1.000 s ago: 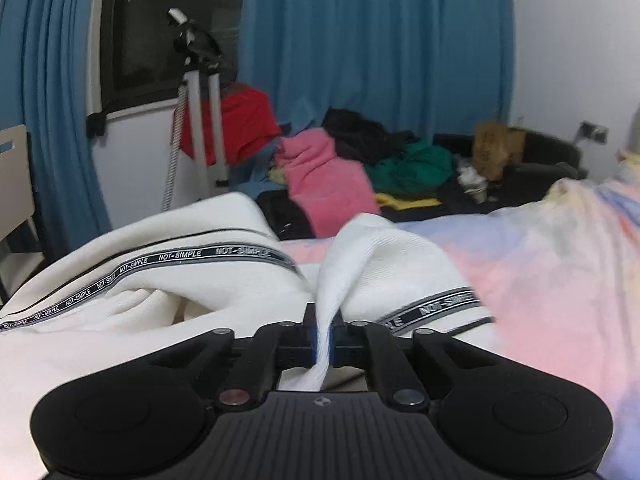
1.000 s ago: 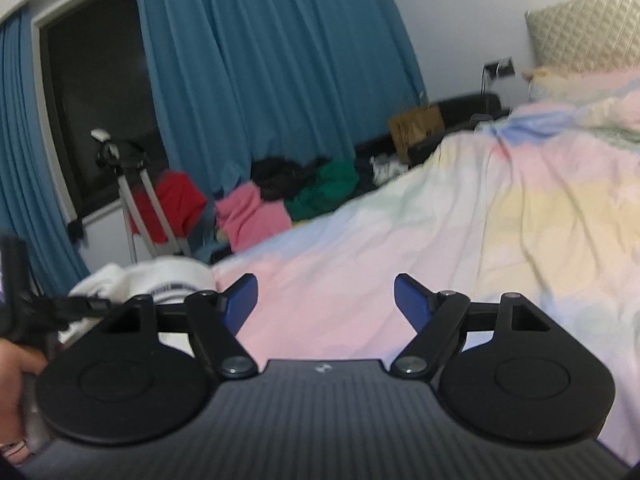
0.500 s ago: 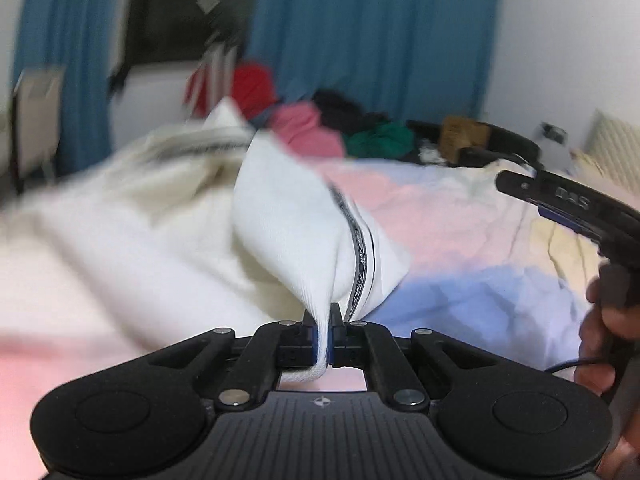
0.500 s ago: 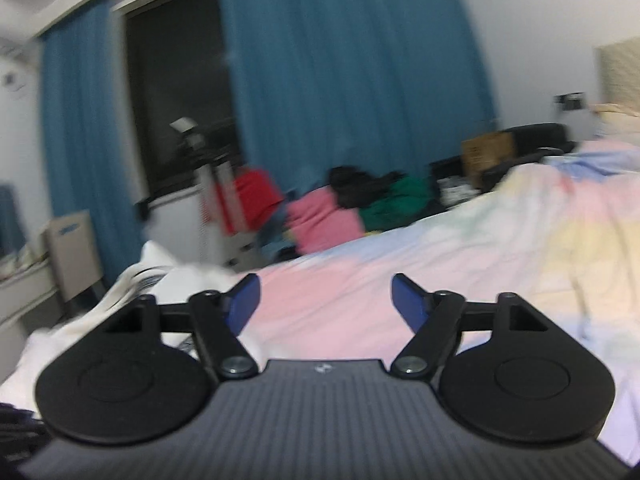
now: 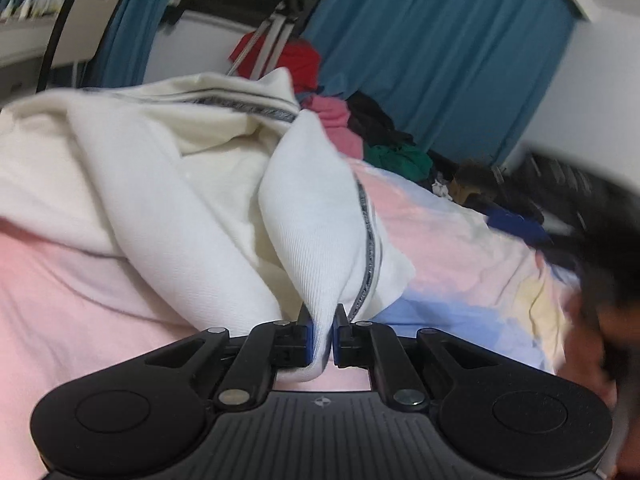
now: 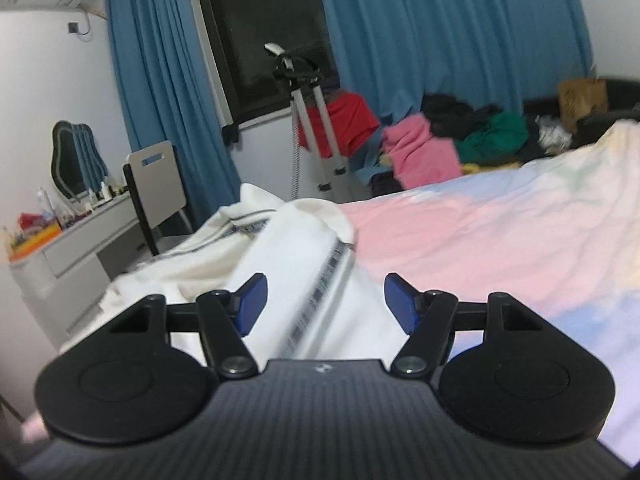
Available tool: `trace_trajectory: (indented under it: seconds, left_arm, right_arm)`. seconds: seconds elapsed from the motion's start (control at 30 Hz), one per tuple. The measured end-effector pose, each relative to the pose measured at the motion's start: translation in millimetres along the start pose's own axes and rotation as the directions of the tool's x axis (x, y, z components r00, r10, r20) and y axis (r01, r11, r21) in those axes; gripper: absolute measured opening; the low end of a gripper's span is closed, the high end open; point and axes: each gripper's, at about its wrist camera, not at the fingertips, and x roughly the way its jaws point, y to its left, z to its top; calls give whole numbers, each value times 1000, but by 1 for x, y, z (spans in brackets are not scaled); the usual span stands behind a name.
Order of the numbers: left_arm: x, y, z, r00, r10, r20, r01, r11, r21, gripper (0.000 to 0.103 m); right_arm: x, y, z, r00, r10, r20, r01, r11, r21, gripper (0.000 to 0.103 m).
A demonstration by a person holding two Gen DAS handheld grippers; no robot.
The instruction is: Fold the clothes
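A white garment (image 5: 168,184) with a dark lettered stripe lies bunched on the pastel bedspread (image 5: 64,280). My left gripper (image 5: 321,332) is shut on a fold of the white garment and holds it up off the bed. In the right wrist view the garment (image 6: 304,264) lies just ahead, its stripe running between the jaws. My right gripper (image 6: 324,300) is open and empty above it. The right gripper shows blurred at the right edge of the left wrist view (image 5: 600,224).
A pile of red, pink, green and black clothes (image 6: 432,140) lies beyond the bed by the blue curtains (image 6: 440,28). A tripod (image 6: 312,120) stands at the window. A chair (image 6: 156,184) and a cluttered desk (image 6: 68,232) stand at the left.
My left gripper has pulled the gripped fold up and toward the right across the bed. My right gripper has swung left, from over bare bedspread to over the garment.
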Motion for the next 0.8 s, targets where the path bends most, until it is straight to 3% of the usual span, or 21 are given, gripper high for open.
trace_trajectory:
  seconds: [0.13, 0.27, 0.37, 0.53, 0.57, 0.63, 0.67, 0.73, 0.8]
  left_arm:
    - [5, 9, 4, 1000, -25, -6, 25, 999, -40, 8]
    - [14, 30, 9, 998, -64, -8, 63, 996, -60, 8]
    - [32, 52, 10, 997, -72, -28, 69, 992, -105, 8]
    - [56, 75, 8, 992, -113, -58, 103, 982, -160, 8]
    - [58, 78, 7, 991, -122, -55, 111, 980, -163, 8]
    - [63, 83, 7, 989, -139, -48, 129, 977, -170, 8]
    - [65, 84, 6, 989, -144, -44, 134, 976, -171, 8]
    - [65, 85, 6, 989, -144, -39, 136, 977, -163, 8]
    - [63, 84, 6, 990, -138, -40, 130, 980, -150, 9]
  right_arm:
    - [80, 5, 45, 997, -1, -83, 11, 993, 116, 68]
    - [176, 27, 84, 978, -126, -163, 139, 988, 70, 68]
    - [240, 39, 96, 962, -163, -217, 177, 983, 45, 67]
    - [318, 38, 81, 898, -272, -347, 300, 954, 28, 67]
    - [332, 38, 78, 885, -287, -368, 318, 948, 25, 62]
    - [334, 32, 72, 882, -298, -365, 332, 943, 34, 36]
    - [332, 28, 71, 881, -308, -359, 344, 938, 39, 9]
    - [325, 21, 69, 882, -324, -342, 362, 931, 51, 7]
    - [300, 14, 76, 913, -302, -273, 330, 942, 61, 6]
